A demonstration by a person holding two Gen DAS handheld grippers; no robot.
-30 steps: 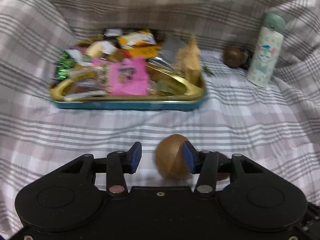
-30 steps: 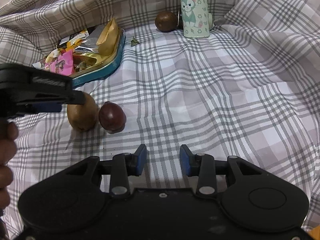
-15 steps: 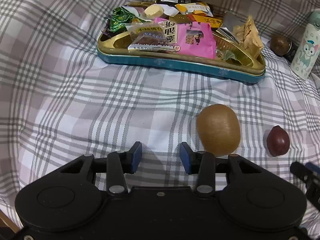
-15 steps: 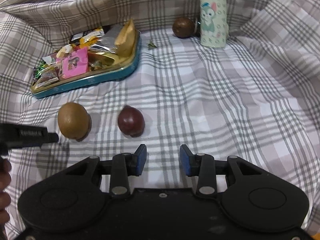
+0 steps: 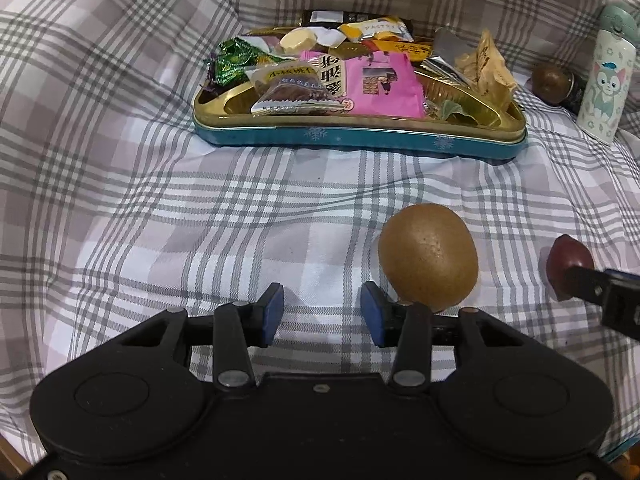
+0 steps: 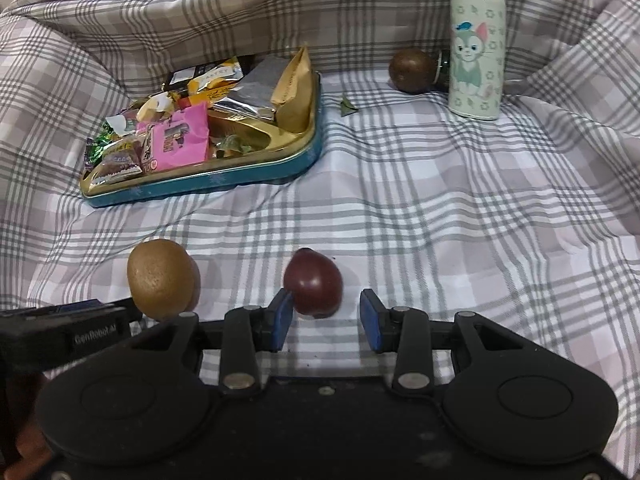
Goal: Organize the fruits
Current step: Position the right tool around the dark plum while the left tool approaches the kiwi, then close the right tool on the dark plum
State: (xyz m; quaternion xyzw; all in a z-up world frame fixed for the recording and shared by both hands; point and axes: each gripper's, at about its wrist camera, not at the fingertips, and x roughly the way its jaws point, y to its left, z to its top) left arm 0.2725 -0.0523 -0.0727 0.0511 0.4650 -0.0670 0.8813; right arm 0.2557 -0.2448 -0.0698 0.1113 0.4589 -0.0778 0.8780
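Small dark object [image 6: 441,70] behind bottle [image 6: 476,60]

Teal tin tray [image 6: 256,178] heaped with snack packets [image 6: 180,136], far left on plaid cloth [image 6: 440,220]. Cartoon-cat bottle [image 6: 476,60] upright at far right edge.

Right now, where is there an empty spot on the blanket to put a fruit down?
The widest bare patch of plaid cloth lies right of the tin tray, in front of the cartoon bottle. Another lies left of the kiwi, below the tray. The tray is heaped with snack packets; kiwi and dark red fruit crowd the grippers.
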